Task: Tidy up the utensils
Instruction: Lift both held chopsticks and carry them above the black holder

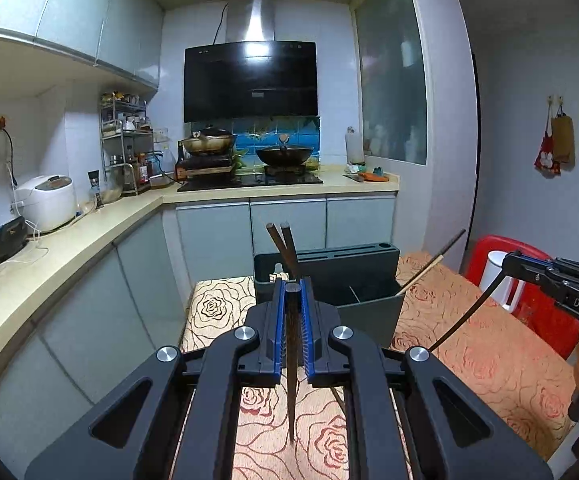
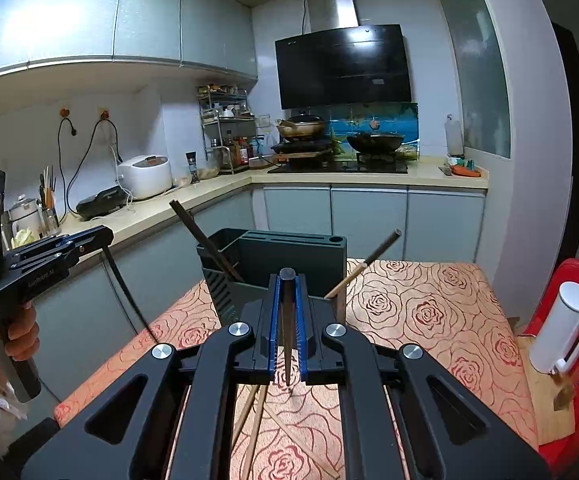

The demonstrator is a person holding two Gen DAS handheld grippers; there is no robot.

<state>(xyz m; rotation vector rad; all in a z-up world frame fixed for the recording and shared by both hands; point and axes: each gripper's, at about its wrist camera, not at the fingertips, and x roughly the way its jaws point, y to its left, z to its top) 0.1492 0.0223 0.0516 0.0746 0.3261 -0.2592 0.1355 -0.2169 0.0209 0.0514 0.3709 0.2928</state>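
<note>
Carrying one chopstick per claw right now: your left gripper (image 1: 292, 300) is clenched on a dark brown, slim, tapered wooden chopstick (image 1: 292, 380), blunt end poking up between the blue ribbed pads, thin tip hanging down below the jaws over the rose-patterned orange tablecloth (image 1: 489, 360). Your right gripper (image 2: 287, 292) grips a second dark tapered chopstick (image 2: 287, 344) the same way. Just ahead of both claws sits the dark green, boxy plastic utensil holder (image 2: 289, 252), slotted top at the back, open compartments at the front. Two dark chopsticks (image 1: 283, 248) already lean in its left compartment; a lighter wooden chopstick with a dark upper half (image 2: 363, 266) leans out of the right one. More light wooden chopsticks (image 2: 257, 420) lie loose on the cloth beneath your right claw. I judge this as mid-transfer. Next: bring each tip over an open compartment, tilt it steep, lower, release. Smooth rigid sticks, may slip or pivot in the pads; thin tips could catch the rim.
</note>
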